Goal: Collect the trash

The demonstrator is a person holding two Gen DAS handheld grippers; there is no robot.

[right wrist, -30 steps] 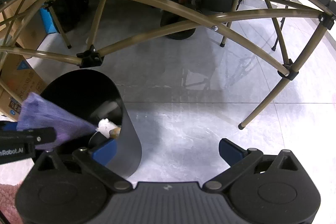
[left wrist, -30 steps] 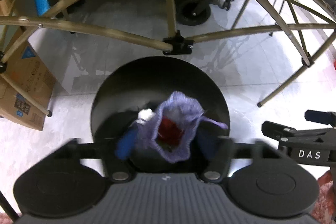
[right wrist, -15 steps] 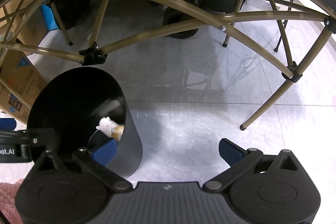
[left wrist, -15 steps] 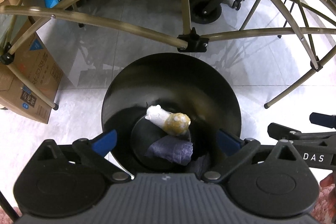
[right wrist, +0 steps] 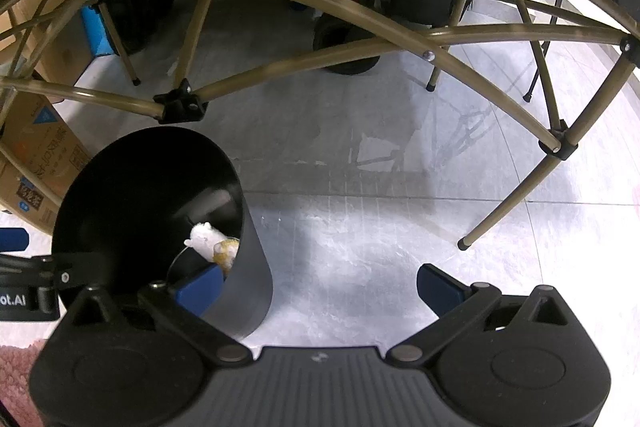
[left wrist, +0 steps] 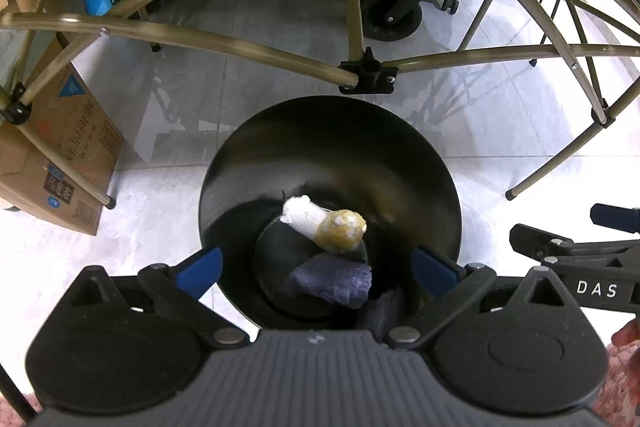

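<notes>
1. Purple knitted cloth (left wrist: 328, 283) lies on bin (left wrist: 240, 171) bottom, beside white-and-yellow wad (left wrist: 324, 225).
2. Left gripper (left wrist: 316, 269) above bin: fingers apart, empty.
3. Right gripper (right wrist: 320, 287) beside bin: fingers apart, empty.

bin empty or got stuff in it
Not empty. The left wrist view shows the bin holding a purple wad and a white-and-yellow lump at the bottom.
</notes>
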